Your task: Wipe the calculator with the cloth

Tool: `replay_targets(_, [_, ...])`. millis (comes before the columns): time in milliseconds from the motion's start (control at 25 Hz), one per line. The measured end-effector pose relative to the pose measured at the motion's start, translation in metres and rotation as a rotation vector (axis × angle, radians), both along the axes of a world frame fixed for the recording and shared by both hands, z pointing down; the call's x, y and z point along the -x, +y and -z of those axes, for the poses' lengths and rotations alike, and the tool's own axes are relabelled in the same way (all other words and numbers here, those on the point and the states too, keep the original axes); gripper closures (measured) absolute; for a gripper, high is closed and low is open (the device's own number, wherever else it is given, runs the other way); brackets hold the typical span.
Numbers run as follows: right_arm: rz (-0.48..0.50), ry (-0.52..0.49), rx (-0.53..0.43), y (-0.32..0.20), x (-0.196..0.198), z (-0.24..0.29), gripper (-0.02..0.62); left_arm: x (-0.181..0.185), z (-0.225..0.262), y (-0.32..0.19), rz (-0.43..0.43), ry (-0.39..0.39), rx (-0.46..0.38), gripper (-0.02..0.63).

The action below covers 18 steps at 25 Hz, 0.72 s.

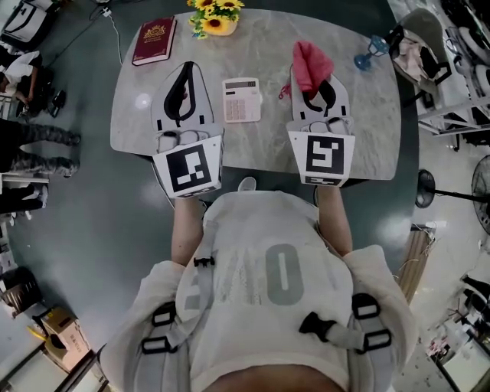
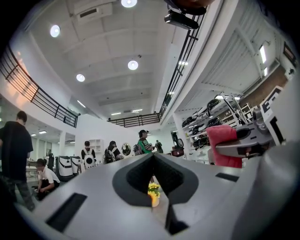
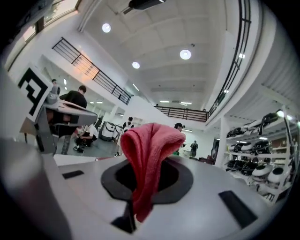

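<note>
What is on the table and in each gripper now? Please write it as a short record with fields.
table: grey marble-look table, rounded corners
left gripper: fingers together, nothing between them
right gripper: fingers shut on the cloth
cloth: pink-red cloth, pinched in the right gripper
calculator: white calculator, flat on the table between both grippers, touched by neither
far edge: dark red book, yellow flowers

The calculator lies mid-way across the table; flowers behind it at the far edge; book left of them.
</note>
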State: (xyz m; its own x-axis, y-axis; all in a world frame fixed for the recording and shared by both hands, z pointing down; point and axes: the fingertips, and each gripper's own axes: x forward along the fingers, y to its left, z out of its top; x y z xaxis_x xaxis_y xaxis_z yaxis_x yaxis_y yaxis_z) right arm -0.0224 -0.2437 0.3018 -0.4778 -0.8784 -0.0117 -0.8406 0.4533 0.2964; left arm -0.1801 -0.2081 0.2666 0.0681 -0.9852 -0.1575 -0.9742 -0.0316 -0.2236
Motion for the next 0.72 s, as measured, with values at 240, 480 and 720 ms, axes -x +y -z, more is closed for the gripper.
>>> replay_targets(240, [0.005,-0.046,0.027,0.0036,-0.0112,-0.0074,0.541,0.0034,0.0041,0.0049,0.024,0.004,-0.023,0.586])
replay_targets(480, [0.019,-0.017,0.008,0.0097,-0.009,-0.0062,0.541,0.0029,0.0069,0.0095,0.028,0.02,-0.025,0.586])
replay_targets(720, [0.016,-0.023,0.018,0.0072,-0.0123,-0.0072,0.541,0.002,0.0032,0.008,0.025,0.022,-0.015,0.586])
